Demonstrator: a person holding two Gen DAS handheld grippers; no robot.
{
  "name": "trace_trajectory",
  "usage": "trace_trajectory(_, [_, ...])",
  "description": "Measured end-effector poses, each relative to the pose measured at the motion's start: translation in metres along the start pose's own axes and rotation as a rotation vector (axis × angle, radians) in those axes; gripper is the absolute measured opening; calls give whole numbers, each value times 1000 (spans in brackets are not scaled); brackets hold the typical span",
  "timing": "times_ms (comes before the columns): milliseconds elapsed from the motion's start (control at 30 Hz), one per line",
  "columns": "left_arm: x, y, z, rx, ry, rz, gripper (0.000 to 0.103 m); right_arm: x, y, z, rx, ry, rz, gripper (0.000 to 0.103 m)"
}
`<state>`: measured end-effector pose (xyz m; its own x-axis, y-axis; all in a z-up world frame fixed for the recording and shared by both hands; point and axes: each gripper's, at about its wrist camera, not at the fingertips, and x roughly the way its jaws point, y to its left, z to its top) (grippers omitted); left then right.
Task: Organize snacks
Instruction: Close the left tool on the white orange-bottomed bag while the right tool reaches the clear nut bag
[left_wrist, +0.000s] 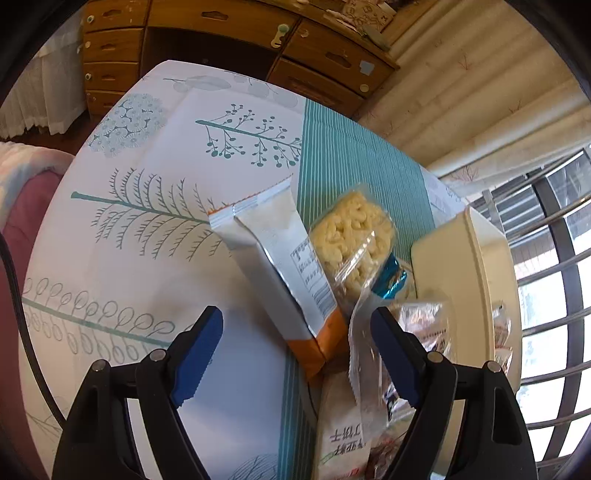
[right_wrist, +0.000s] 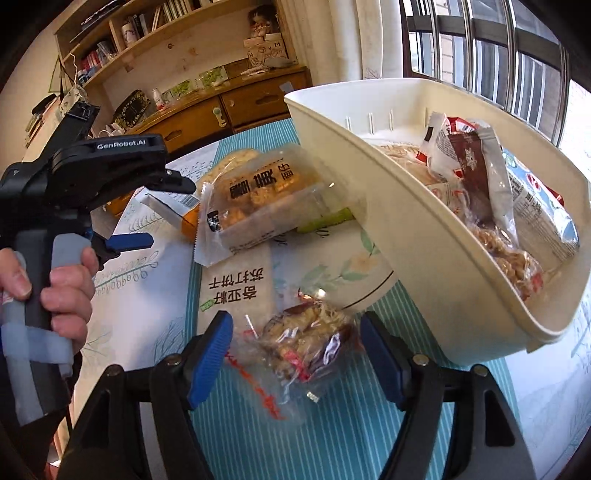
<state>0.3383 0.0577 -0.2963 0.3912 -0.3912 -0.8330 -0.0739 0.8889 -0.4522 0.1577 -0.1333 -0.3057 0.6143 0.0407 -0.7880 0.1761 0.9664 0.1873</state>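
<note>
With the clear-wrapped snack lying on the striped tablecloth beside the cream basket, straddling it between the right gripper's wide, not-yet-pressing jaws, centring before squeezing; left gripper hovering wide, empty.

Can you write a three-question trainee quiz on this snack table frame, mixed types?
1. True or false: the cream bin already holds several snack packets.
2. Multiple choice: what lies between the right gripper fingers? A) a clear packet of brown snacks B) a banana C) a mug
3. Short answer: in the left wrist view, which packet lies just ahead of the left gripper?

Key
1. True.
2. A: the clear packet of brown snacks lies on the striped cloth; the pads look clear of it.
3. The silver packet with the orange end.
</note>
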Motion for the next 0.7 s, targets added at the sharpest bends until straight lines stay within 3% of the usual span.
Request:
trace_trajectory(233, [12,1,13,-73,-34,14,72,4,-3,1,-6,-11,11,78])
trace_trajectory(467, [22,2,17,-117,-30,15,40,14,-10,2,23,33,1,79])
trace_trajectory(633, [22,4,15,-139,-34,-16,36,13,-12,2,23,33,-5,79])
trace_trajectory(700, [20,7,14,-149,-31,-35,35,13,-11,2,23,30,-2,73])
